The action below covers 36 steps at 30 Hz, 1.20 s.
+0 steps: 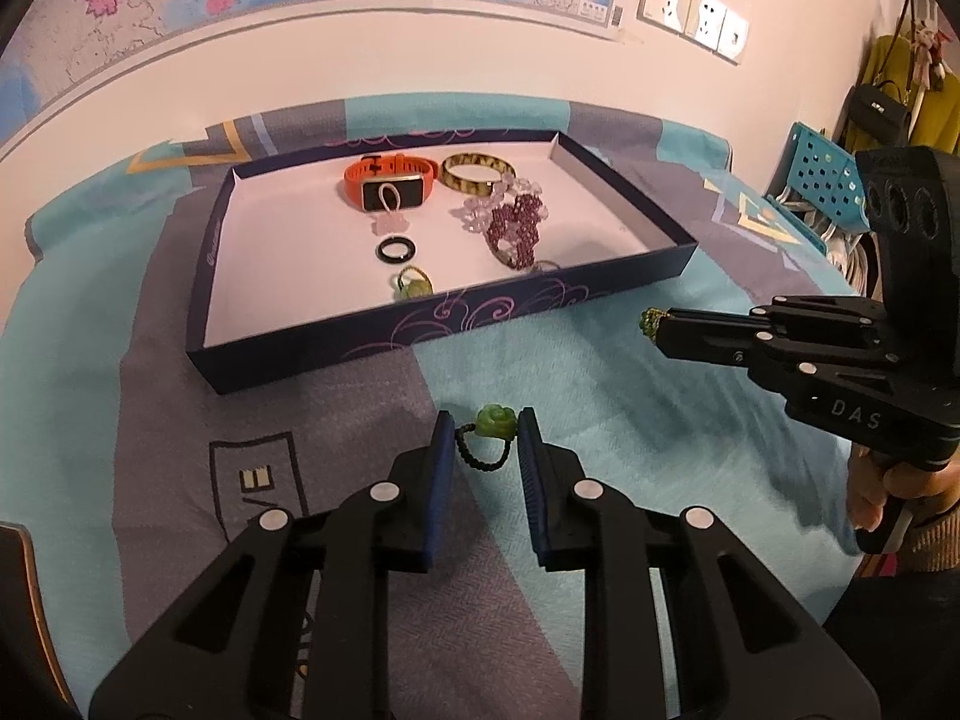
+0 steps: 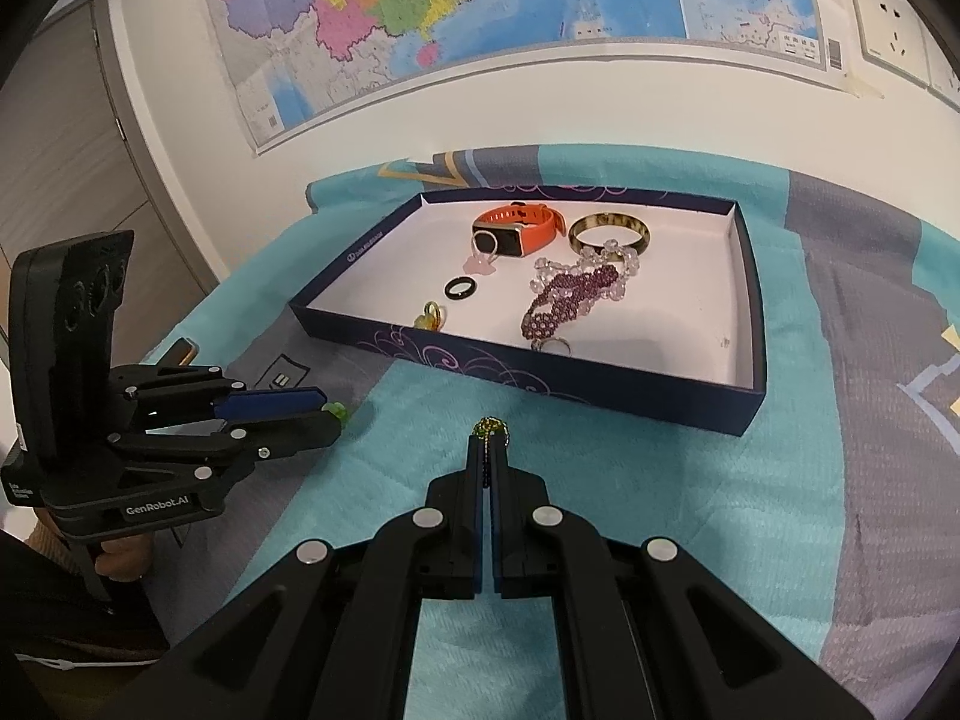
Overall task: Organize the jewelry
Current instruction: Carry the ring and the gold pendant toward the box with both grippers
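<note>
A dark blue tray (image 1: 384,354) (image 2: 600,402) with a white floor lies on the bedspread. It holds an orange watch (image 1: 384,180) (image 2: 519,228), a brown bangle (image 1: 478,171) (image 2: 609,231), purple and clear bead bracelets (image 1: 513,222) (image 2: 570,297), a black ring (image 1: 396,251) (image 2: 461,288) and a yellow-green ring (image 1: 413,285) (image 2: 431,317). My left gripper (image 1: 485,435) (image 2: 327,414) is open around a green rose ring with a black beaded band (image 1: 495,423). My right gripper (image 2: 488,450) (image 1: 657,324) is shut on a small green beaded piece (image 2: 489,426) (image 1: 649,319), in front of the tray.
The bedspread (image 1: 600,420) is teal and grey. A wall map (image 2: 480,30) and sockets (image 1: 696,6) are behind. A blue perforated basket (image 1: 822,174) and hanging bags (image 1: 882,108) stand at the right. A phone (image 2: 183,353) lies at the left.
</note>
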Available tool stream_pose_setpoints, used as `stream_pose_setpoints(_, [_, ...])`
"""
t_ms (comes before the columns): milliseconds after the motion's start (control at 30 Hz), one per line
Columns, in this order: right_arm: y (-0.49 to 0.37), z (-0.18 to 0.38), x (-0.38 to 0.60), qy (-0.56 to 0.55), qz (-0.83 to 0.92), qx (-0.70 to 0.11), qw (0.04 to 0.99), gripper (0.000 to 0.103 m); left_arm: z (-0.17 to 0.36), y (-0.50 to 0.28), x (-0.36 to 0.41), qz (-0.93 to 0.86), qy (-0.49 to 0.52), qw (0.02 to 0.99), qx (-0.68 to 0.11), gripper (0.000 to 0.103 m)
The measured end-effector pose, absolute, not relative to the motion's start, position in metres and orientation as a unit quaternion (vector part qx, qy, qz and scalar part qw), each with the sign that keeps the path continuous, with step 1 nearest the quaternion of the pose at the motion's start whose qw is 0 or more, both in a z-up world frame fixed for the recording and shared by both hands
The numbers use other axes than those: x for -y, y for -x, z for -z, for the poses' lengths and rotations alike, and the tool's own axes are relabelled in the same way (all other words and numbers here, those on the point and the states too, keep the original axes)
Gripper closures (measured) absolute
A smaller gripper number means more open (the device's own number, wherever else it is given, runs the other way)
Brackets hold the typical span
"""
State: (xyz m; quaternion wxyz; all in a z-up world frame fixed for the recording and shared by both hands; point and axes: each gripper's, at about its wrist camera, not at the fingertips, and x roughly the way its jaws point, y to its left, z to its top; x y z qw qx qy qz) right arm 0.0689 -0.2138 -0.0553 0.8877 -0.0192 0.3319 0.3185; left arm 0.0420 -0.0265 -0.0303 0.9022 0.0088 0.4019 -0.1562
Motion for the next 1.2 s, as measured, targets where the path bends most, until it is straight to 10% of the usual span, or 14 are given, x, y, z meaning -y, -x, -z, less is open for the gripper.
stream_pose_setpoints(1200, [-0.08,0.04,0.205,0.025,-0.323,-0.31,0.894,0.102,0.001,-0.053,0.029,0.162,-0.011,0.917,-0.365,0.081])
